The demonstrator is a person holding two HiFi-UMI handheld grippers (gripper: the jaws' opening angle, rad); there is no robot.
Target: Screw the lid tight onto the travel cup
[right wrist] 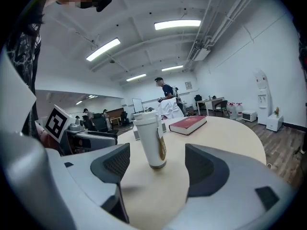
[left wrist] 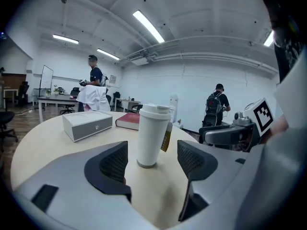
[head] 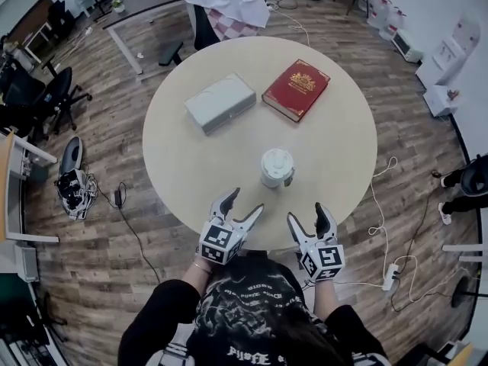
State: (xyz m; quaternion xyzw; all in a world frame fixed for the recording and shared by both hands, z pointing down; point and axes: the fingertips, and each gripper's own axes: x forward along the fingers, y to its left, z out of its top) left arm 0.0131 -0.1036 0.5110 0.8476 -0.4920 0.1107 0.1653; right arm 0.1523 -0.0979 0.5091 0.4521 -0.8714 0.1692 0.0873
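Note:
A white travel cup (head: 277,168) with its lid on top stands upright on the round beige table (head: 191,166), near the front edge. It shows ahead of the jaws in the left gripper view (left wrist: 152,134) and the right gripper view (right wrist: 151,139), with a brown tag on its side. My left gripper (head: 245,207) hovers at the table's near edge, left of and short of the cup, jaws apart and empty. To the right of it, my right gripper (head: 306,218) is also open with nothing between its fingers.
A grey box (head: 220,102) and a red book (head: 296,89) lie at the far side of the table. Chairs and desks stand around on the wooden floor, with cables (head: 385,227) to the right. People stand in the background of the room.

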